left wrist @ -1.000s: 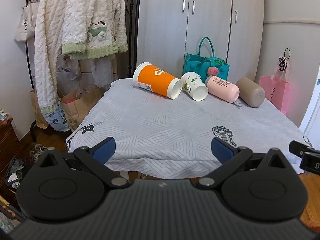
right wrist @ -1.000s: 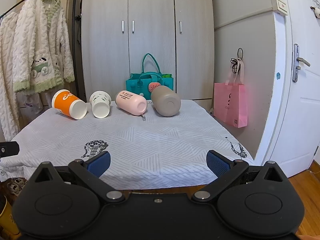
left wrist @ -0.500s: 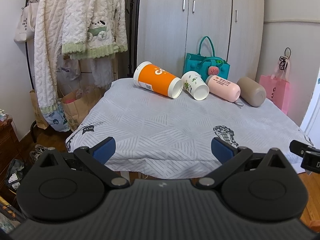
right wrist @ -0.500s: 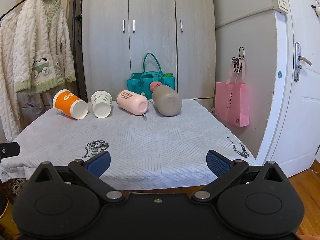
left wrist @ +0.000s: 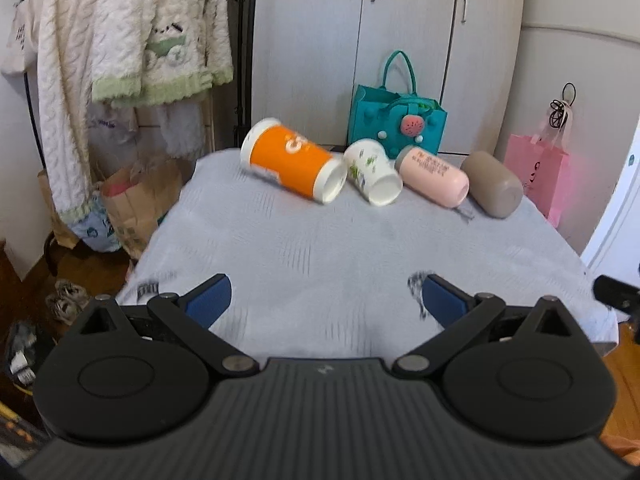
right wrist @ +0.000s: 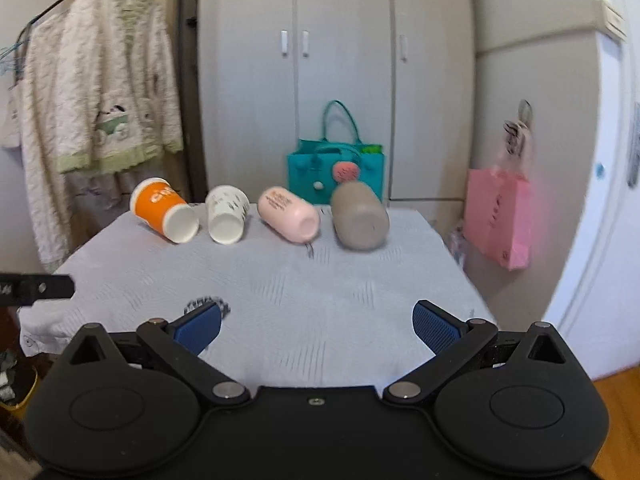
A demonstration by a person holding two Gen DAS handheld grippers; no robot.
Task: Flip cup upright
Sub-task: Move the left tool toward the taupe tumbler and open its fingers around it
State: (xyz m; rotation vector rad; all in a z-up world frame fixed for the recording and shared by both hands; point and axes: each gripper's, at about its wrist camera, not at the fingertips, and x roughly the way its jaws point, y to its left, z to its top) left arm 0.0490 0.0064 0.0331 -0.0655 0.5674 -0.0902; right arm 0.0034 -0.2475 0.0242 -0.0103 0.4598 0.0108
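Observation:
Several cups lie on their sides in a row at the far side of the grey-clothed table: an orange cup, a white patterned cup, a pink cup and a taupe cup. The right wrist view shows the same row: orange cup, white cup, pink cup, taupe cup. My left gripper is open and empty over the near table edge. My right gripper is open and empty over the near edge.
A teal bag stands behind the cups against the wardrobe. A pink bag hangs at the right. A fluffy cardigan hangs on a rack at the left, with paper bags on the floor under it.
Both grippers have moved forward toward the table, so the cups look closer and larger. Both views are blurred by motion. The cups have not moved.

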